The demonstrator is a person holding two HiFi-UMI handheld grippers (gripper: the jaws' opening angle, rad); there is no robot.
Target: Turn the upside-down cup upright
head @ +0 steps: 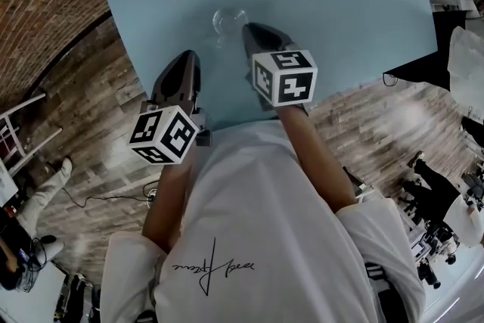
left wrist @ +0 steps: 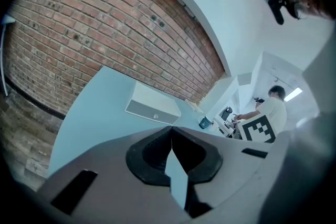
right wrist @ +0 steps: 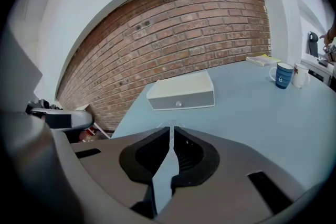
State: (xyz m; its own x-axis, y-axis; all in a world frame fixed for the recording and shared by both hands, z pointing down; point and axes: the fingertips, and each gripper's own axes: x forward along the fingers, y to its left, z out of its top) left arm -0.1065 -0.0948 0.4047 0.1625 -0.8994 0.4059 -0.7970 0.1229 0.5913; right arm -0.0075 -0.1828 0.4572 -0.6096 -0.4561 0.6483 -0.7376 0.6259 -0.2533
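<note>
clear cup (head: 227,20) on the blue desk (head: 325,26), right gripper (head: 247,28) jaws pinching its wall i think, glass is hard to see, left gripper (head: 189,57) jaws pressed together

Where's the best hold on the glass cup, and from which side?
Probably take the glass cup across its round side wall, jaws straddling it, coming from the person's side where the right gripper sits. It stands alone on the table; which end is up I can't tell.
</note>
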